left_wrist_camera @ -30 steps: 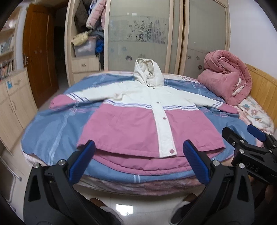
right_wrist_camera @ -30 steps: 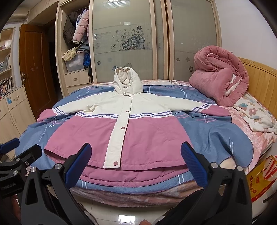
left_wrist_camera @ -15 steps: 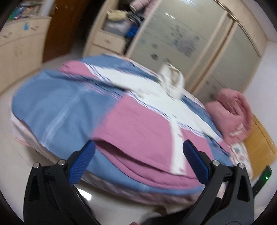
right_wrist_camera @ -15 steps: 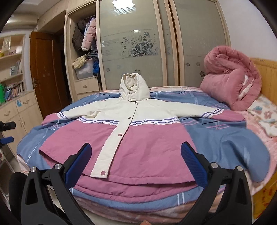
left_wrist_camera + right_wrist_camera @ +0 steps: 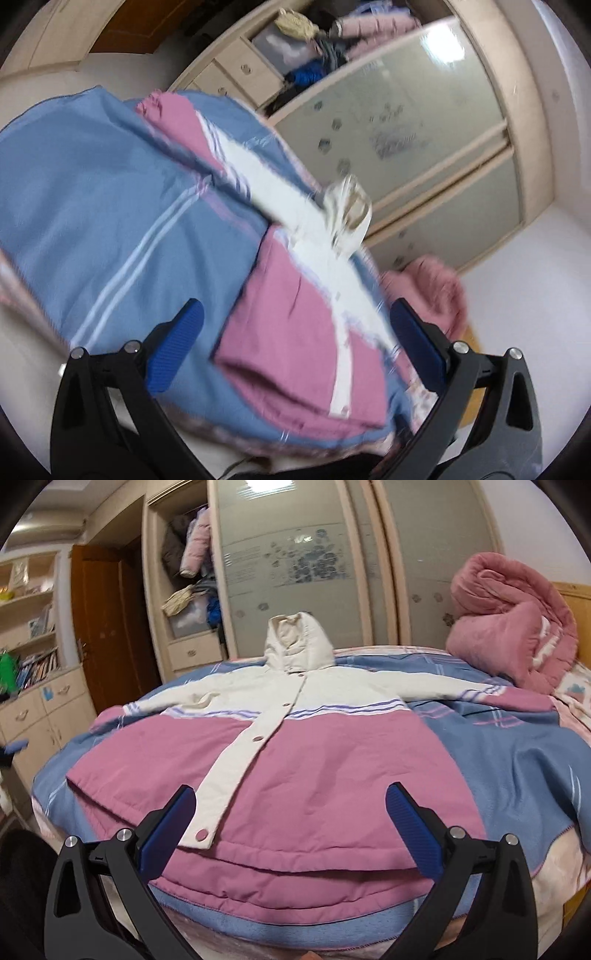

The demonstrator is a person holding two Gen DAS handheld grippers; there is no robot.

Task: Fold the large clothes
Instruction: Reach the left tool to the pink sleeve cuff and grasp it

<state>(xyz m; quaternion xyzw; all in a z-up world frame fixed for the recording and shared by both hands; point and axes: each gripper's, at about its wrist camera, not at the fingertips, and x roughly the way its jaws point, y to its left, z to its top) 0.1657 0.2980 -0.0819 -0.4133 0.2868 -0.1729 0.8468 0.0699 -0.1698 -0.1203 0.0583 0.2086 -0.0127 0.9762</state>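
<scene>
Blue striped blanket (image 5: 517,760) over bed, pink & cream hooded jacket (image 5: 295,775) laid flat on it, front up, buttoned, sleeves spread out, hood toward wardrobe (image 5: 295,561), right gripper (image 5: 291,834) above hem, jaws wide apart, empty, left gripper (image 5: 295,350) tilted, blurry view, wide apart too, touching nothing.

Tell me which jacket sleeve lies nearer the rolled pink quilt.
The sleeve stretched toward the right of the right wrist view; its pink cuff ends just below the quilt. The other sleeve points toward the door.
</scene>
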